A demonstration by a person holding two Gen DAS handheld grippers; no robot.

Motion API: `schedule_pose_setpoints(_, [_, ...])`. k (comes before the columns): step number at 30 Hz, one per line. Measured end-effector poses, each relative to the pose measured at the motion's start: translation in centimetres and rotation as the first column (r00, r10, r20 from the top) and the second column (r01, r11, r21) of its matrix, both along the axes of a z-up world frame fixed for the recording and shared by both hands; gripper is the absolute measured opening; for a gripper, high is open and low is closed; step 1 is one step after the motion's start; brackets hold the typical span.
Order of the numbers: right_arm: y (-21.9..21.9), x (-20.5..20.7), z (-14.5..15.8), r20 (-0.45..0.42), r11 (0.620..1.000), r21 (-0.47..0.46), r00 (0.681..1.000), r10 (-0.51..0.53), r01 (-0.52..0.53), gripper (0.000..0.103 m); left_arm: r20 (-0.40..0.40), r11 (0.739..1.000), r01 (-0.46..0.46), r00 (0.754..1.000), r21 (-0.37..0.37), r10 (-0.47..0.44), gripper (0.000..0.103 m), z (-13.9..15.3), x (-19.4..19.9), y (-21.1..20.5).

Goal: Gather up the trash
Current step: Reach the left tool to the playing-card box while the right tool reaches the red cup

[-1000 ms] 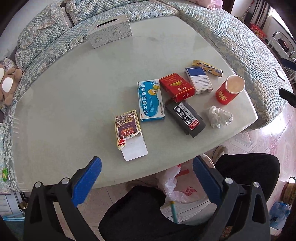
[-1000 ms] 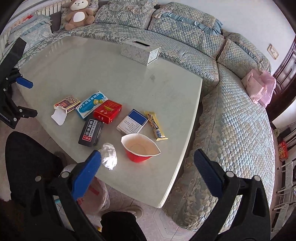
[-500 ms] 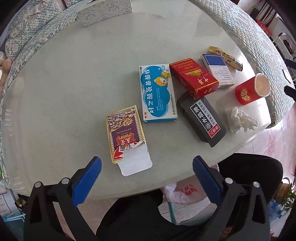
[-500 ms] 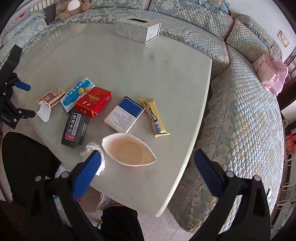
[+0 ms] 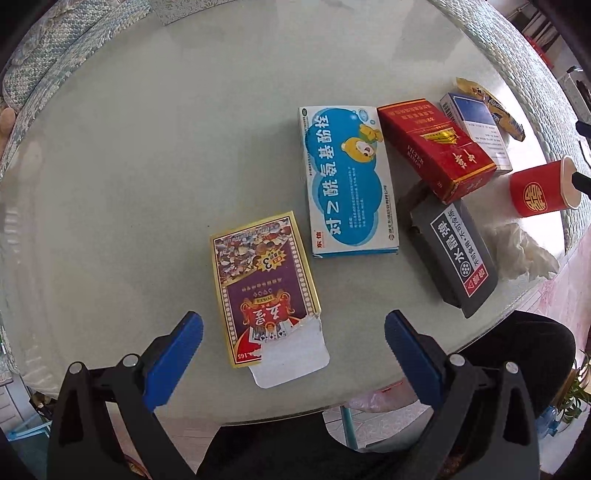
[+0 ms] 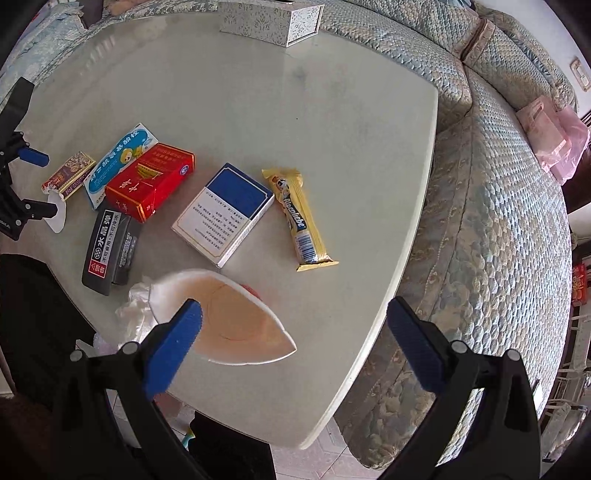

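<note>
Trash lies along the near edge of a pale table (image 5: 147,147). My left gripper (image 5: 293,349) is open, its fingers straddling a torn playing-card box (image 5: 264,291). Beyond it lie a blue-and-white medicine box (image 5: 347,181), a red cigarette pack (image 5: 436,147), a black box (image 5: 456,254), a white-and-blue pack (image 5: 476,129) and a crumpled tissue (image 5: 521,251). My right gripper (image 6: 293,341) is open just above a squashed red paper cup (image 6: 236,325), its left finger over the rim. A yellow snack wrapper (image 6: 301,218) lies beyond the cup.
A patterned tissue box (image 6: 271,22) stands at the table's far side. A quilted sofa (image 6: 498,184) wraps around the table, with pink bags (image 6: 554,140) on it. A person's dark-trousered legs (image 5: 517,350) and a plastic bag (image 5: 376,400) are below the near edge.
Both grippers have moved forward and down toward the table. The left now straddles the card box; the right has closed in on the paper cup. Nothing was picked up.
</note>
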State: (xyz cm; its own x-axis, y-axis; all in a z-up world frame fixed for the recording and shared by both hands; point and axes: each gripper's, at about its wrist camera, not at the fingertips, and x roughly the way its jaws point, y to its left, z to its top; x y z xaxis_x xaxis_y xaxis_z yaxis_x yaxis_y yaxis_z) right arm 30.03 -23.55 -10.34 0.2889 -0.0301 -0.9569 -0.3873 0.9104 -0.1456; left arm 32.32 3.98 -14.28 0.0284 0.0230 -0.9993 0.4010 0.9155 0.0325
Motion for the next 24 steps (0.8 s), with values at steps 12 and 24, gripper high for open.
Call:
schedule_pose_setpoints(12, [-0.3,1.8,-3.2,-0.065,1.000,0.011,0.998,-0.014,0.014,0.097,-0.034,1.000,0.012,0.999,0.002,-0.012,0.097,-2.1,1.5,0.5])
schedule_pose_setpoints(24, [0.0,2.5,-3.6,-0.096,0.999,0.034,0.995,-0.032,0.035,0.061,-0.055,0.997,-0.069,0.996,-0.043,0.067,0.093,-2.3,3.4,1.6])
